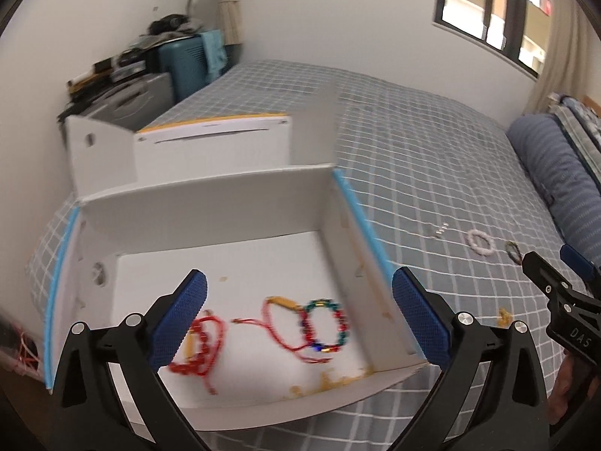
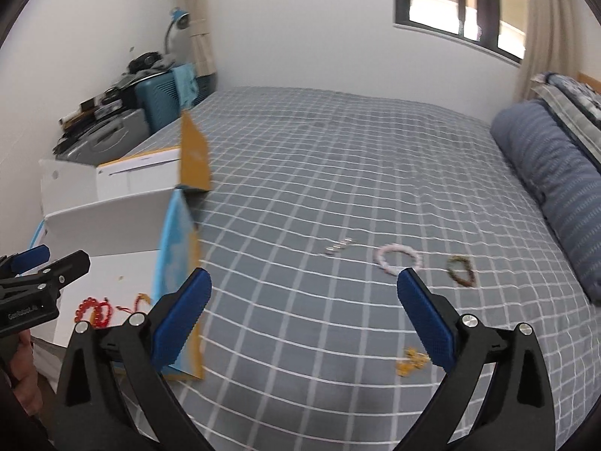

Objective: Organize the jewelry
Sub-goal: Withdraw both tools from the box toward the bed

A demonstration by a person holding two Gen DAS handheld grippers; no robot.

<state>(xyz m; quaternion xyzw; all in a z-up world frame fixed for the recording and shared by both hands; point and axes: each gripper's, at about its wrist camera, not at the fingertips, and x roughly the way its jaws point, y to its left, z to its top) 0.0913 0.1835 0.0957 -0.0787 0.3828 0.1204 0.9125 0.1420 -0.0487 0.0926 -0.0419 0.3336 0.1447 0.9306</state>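
Your left gripper (image 1: 298, 315) hangs over the white box (image 1: 210, 203) w/ fingers spread wide, nothing between them. Your right gripper (image 2: 304, 314) is over the bed (image 2: 338, 173), also spread wide & empty.

Inside the box, on its floor: a red bead bracelet (image 1: 201, 349) at left, partly behind your left blue pad; a pink/red cord bracelet (image 1: 280, 317) in the middle; a multicolour bead bracelet (image 1: 325, 325) just right of it, the two overlapping. Yellowish bits lie along the near edge of the box floor; blurred, can't tell what they are.

Box sits on the bed's left side, lid flaps up, blue trim on its side walls.

Still out on the grey checked bedspread, right of the box: a small silver piece (image 2: 340, 246), a pink bead bracelet (image 2: 398, 257) near it, a dark bead bracelet (image 2: 462, 268) just beyond, all apart from each other. A yellow piece (image 2: 411, 360) lies closer to you, just beside your right gripper's right finger.

A blue striped pillow (image 2: 552, 180) lies along the bed's right edge.
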